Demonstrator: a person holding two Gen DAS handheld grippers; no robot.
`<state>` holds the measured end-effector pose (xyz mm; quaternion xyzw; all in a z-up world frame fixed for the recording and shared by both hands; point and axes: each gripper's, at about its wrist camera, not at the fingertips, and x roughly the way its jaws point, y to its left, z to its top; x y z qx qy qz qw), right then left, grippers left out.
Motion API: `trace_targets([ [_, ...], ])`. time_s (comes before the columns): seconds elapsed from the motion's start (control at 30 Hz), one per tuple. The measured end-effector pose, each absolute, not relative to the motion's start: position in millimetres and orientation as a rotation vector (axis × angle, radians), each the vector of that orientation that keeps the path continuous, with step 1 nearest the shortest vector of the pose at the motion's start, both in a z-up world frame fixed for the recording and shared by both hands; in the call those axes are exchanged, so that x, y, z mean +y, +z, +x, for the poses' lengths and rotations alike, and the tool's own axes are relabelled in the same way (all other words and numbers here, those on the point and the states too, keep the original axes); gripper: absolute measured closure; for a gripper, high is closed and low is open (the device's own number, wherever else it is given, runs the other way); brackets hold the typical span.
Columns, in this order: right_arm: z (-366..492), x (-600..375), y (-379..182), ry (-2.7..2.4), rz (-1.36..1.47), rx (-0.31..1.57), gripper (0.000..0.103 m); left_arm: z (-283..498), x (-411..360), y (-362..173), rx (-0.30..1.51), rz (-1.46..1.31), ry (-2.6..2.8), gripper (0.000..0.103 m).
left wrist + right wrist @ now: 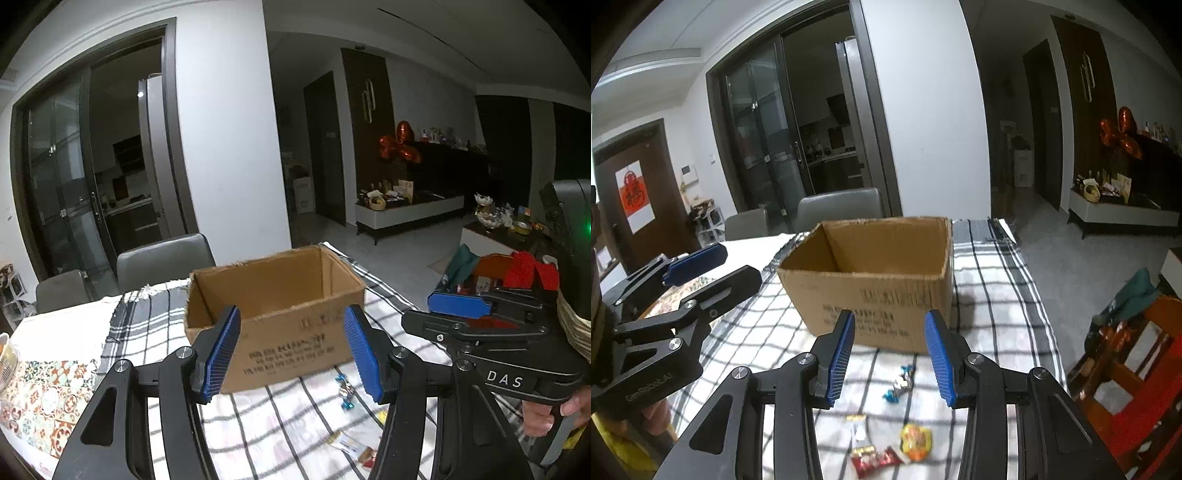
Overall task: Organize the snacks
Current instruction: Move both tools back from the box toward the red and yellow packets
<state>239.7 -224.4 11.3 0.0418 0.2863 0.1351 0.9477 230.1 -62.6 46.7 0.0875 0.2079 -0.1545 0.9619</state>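
Right gripper (890, 354) spread, empty, above wrapped snacks (899, 382) scattered on checked cloth (993, 314) — ready to pick; left gripper (291, 350) likewise spread, empty; cardboard box (871, 291) just beyond, top open — handy for dropping.

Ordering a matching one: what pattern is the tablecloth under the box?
White tablecloth with a black-and-grey check; clearest in the right wrist view.

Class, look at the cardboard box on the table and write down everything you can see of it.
The cardboard box is plain brown corrugated card, with dark blurred print on the near side. It stands upright and open-topped; its rim looks roughly torn and no flaps show. As far as can be seen, it is empty inside. It sits on the checked cloth, beyond the loose snacks, and neither claw touches it.
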Motion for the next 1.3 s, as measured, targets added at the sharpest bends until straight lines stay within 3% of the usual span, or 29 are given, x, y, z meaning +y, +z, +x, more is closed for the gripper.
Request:
trace_targets([
  [0.3,221,-233,-16,0.281,0.091,0.623,0.062,211,-73,15,0.464,0.210,-0.364,0.046],
  [1.3,213,-236,-107,0.301,0.058,0.836,0.063,196,-108,-87,0.647,0.345,-0.533,0.063],
])
